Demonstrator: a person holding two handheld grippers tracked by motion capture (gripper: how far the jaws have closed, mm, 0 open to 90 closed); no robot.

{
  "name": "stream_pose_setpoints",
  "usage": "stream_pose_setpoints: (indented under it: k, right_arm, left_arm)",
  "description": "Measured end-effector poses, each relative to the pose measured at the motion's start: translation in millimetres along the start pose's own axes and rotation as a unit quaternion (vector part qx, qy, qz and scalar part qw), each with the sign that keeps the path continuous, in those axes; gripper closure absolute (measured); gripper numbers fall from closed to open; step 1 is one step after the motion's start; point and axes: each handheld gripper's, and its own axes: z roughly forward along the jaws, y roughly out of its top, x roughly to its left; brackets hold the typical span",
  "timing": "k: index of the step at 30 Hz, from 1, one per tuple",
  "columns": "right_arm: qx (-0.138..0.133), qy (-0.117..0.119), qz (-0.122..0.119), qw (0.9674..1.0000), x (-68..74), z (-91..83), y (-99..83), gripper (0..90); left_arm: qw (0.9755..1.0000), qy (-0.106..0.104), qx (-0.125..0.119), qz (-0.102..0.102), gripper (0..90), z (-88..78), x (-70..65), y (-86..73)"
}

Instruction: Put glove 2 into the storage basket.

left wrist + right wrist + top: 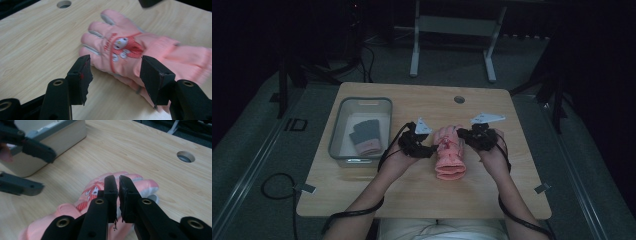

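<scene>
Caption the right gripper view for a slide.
Right gripper nearly shut over a pink glove on the wooden table.

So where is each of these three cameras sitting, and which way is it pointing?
High view: above the person's side, looking forward and down on the table; forearms, left gripper and right gripper show.
Left gripper view: rides that gripper, looking along its parted jaws at the pink glove.
Right gripper view: rides that gripper, jaws nearly together over the glove; the grey bin lies beyond.
All three views share the glove.
</scene>
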Motion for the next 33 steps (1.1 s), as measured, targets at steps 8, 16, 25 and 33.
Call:
stream_pose_setpoints:
  k: [8,16,25,33]
  right_arm:
    - [0.025,-0.008,0.012,0.9996,4.2,23.2,-11.2,64.1]
    - [0.079,0.005,0.051,0.9956,-14.4,32.0,-42.9,41.2]
    - [0.123,0.070,0.121,0.9825,-39.9,50.5,-63.0,35.5]
    - [0.116,0.101,0.147,0.9772,-39.2,52.0,-66.1,57.2]
  left_arm:
    - [0.9984,-0.014,0.036,-0.041,37.0,30.3,8.2,4.2]
    - [0.9927,-0.041,0.066,-0.093,22.9,52.6,6.6,-4.8]
    - [0.9705,-0.103,0.089,-0.199,24.4,92.5,17.1,-22.7]
    - [0.9579,-0.167,0.075,-0.221,63.2,97.4,19.0,-24.4]
